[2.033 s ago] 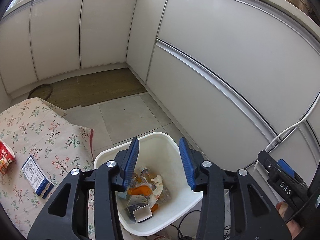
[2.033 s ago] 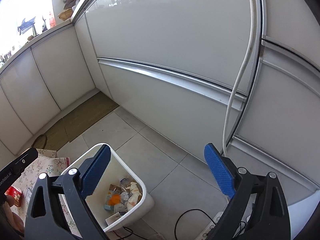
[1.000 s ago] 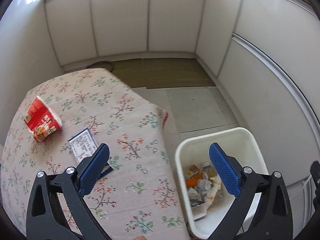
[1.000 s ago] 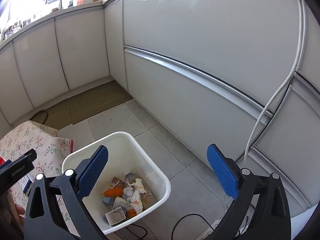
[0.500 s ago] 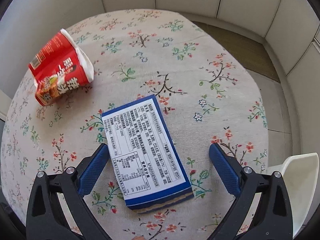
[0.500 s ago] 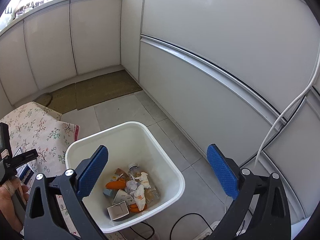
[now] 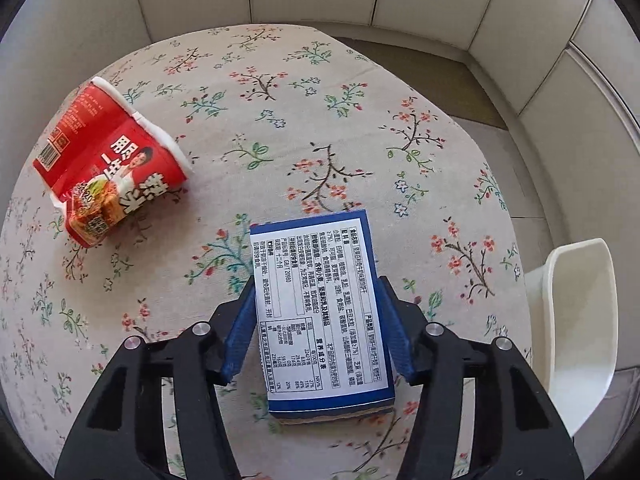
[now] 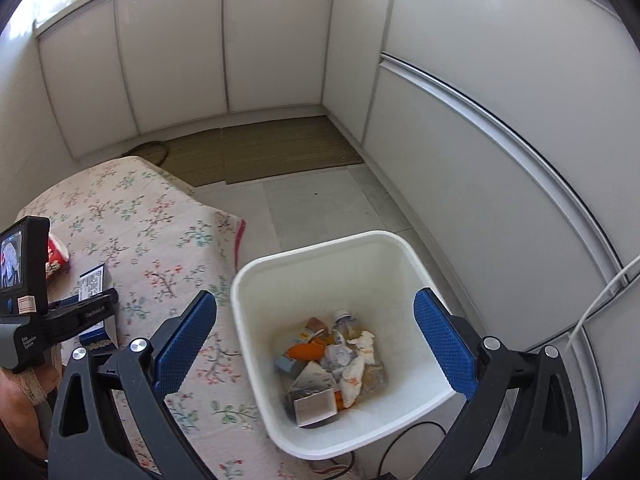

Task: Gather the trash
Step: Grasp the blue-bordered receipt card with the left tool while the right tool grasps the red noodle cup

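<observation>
Right now the blue box (image 7: 320,312) lies flat on the flowery tablecloth (image 7: 280,120), and the left gripper (image 7: 316,340) has one blue pad on each long side of it. The box's long way points straight ahead, the same way the fingers point. The pads look pressed on its sides, though it is not lifted yet. The white bin (image 7: 580,320) sits to the right, off the table's edge. The right gripper (image 8: 316,344) hangs wide open and empty above that bin.

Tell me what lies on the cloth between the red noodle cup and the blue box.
Nothing: in the left wrist view only bare floral cloth separates the noodle cup from the blue box.
</observation>
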The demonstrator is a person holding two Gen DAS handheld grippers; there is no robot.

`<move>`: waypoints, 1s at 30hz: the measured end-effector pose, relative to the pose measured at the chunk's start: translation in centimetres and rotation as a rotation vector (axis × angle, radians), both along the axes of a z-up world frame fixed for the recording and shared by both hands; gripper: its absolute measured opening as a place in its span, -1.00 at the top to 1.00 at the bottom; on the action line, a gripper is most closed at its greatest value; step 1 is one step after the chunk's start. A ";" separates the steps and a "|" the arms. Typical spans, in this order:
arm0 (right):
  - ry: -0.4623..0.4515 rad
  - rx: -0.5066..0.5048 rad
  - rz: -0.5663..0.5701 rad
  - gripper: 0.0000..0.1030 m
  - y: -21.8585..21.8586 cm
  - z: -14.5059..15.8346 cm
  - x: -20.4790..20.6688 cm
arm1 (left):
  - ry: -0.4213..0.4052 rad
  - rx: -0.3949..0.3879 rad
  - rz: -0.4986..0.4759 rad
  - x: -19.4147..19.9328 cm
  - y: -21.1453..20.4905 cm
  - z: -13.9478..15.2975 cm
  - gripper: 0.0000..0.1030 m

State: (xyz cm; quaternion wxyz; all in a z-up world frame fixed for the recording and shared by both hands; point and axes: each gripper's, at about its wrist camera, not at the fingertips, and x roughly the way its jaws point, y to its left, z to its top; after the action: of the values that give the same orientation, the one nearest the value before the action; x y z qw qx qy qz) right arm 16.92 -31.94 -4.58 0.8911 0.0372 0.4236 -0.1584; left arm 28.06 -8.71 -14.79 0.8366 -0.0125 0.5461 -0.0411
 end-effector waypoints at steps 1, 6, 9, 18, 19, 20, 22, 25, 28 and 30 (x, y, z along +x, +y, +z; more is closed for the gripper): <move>0.006 0.012 0.023 -0.87 1.0 0.0 0.5 | -0.003 -0.003 -0.014 -0.3 0.9 0.4 -0.05; 0.034 0.074 0.152 -0.87 6.7 -0.3 3.2 | -0.066 0.005 -0.038 -1.8 5.5 4.2 -0.05; 0.050 0.125 0.242 -0.87 10.6 -0.6 5.0 | -0.110 -0.007 -0.006 -2.2 9.2 6.8 -0.05; 0.152 0.561 0.364 -0.87 19.6 -4.4 10.0 | -0.251 -0.128 0.165 -2.4 19.4 12.2 -0.05; 0.160 0.598 0.365 -0.86 20.4 -5.0 10.6 | -0.253 -0.161 0.179 -2.3 20.1 12.4 -0.05; 0.165 0.627 0.363 -0.86 21.1 -5.6 10.9 | -0.253 -0.182 0.189 -2.1 20.5 12.5 -0.05; 0.173 0.684 0.357 -0.85 21.8 -6.7 11.6 | -0.257 -0.209 0.198 -2.0 21.2 12.8 -0.05; 0.205 0.811 0.332 -0.80 22.1 -8.6 13.0 | -0.271 -0.233 0.211 -1.6 21.9 13.4 -0.06; 0.220 0.951 0.311 -0.64 22.6 -10.4 14.3 | -0.279 -0.270 0.221 -1.5 22.7 13.8 -0.06; 0.218 1.025 0.305 -0.53 23.0 -11.3 14.9 | -0.286 -0.280 0.225 -1.3 23.2 14.0 -0.06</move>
State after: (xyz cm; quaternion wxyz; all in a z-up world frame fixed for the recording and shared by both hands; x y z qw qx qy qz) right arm 31.84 -8.94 -15.92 0.7226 0.3886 0.5369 0.1965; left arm 26.74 14.46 -0.82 0.8949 -0.1835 0.4061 -0.0244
